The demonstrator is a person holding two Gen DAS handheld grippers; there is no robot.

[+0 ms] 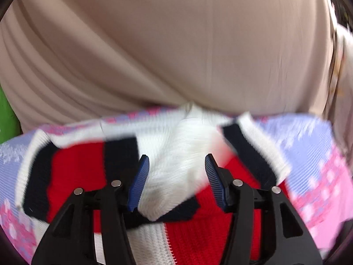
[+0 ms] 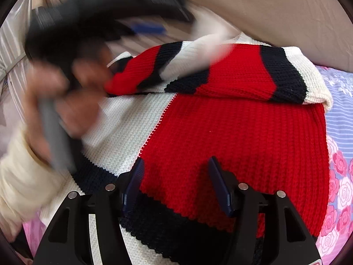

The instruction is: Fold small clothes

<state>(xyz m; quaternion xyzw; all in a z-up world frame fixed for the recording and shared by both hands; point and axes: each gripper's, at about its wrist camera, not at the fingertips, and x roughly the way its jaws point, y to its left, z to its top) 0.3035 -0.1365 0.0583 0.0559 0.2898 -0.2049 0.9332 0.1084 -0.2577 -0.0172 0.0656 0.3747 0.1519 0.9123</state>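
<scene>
Red, white and navy knitted sweater (image 2: 231,128) lying on a floral pink-and-lilac bedsheet (image 2: 339,119), striped sleeves folded across its upper part. Hovering over the sweater's lower hem: right hand-held gripper (image 2: 176,185), jaws spread, pinching nothing. Blurring above the sweater's white sleeve (image 1: 176,165): left hand-held gripper (image 1: 176,183), jaws parted around the white knit, pads not pressing it.

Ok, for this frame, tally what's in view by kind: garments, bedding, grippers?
Knit sweater, red, white and navy: 1
Floral sheet, pink and lilac: 1
Beige cover: 1
Grippers, left gripper and right gripper, both with jaws apart: 2
Total: 5
</scene>
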